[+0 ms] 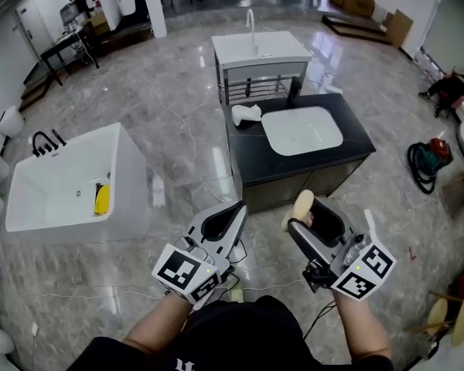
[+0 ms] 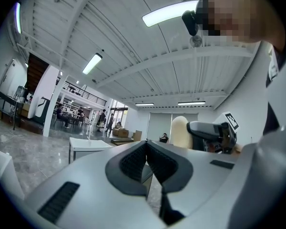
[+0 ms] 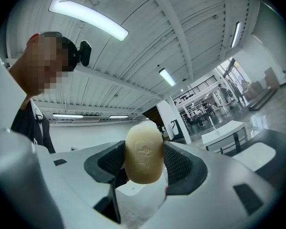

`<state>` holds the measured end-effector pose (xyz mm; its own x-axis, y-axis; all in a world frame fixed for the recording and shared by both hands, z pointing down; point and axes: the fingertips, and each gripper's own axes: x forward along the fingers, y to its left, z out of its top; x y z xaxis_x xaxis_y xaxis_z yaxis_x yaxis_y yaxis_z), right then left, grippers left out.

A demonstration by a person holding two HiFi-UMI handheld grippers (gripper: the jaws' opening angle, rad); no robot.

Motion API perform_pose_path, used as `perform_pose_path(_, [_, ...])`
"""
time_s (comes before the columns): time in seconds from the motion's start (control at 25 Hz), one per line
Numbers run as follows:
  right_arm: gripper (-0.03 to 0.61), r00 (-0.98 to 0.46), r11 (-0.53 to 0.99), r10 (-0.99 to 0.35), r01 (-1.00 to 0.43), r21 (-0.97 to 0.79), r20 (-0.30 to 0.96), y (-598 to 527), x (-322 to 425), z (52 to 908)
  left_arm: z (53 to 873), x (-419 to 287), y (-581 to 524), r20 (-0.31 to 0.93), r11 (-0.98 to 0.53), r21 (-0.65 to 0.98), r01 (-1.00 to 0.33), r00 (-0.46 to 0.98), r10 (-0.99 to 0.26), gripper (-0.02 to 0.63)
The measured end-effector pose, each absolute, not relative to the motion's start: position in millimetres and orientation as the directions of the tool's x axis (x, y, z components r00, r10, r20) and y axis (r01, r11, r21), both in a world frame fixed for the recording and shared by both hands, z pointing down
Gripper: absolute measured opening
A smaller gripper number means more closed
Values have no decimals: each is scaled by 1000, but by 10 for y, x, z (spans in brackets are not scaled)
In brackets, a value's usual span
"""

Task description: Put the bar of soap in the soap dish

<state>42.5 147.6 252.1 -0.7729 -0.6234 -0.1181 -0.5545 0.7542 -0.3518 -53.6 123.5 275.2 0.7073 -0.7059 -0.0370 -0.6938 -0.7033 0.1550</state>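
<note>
right gripper (image 1: 303, 215) at lower right clamped on cream bar of soap (image 1: 300, 205), left gripper (image 1: 237, 207) at lower centre, jaws pressed together, empty

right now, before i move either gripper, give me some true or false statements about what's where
1. The right gripper grips the bar of soap between its jaws. True.
2. The left gripper holds a sponge. False: its jaws are together with nothing between them.
3. The soap lies in the soap dish. False: it is in the right gripper, well short of the counter where the dish sits.
4. The white basin is set in the black counter. True.
5. The bathtub stands on the person's right. False: it is on the left.
</note>
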Motion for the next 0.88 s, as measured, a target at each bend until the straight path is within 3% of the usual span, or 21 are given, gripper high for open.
perform_pose_path(0.88, [258, -854, 809, -517, -469, -356, -50, -1197, 255, 2945, 3039, -398, -1248, -50, -642, 199, -740, 647, -761, 8])
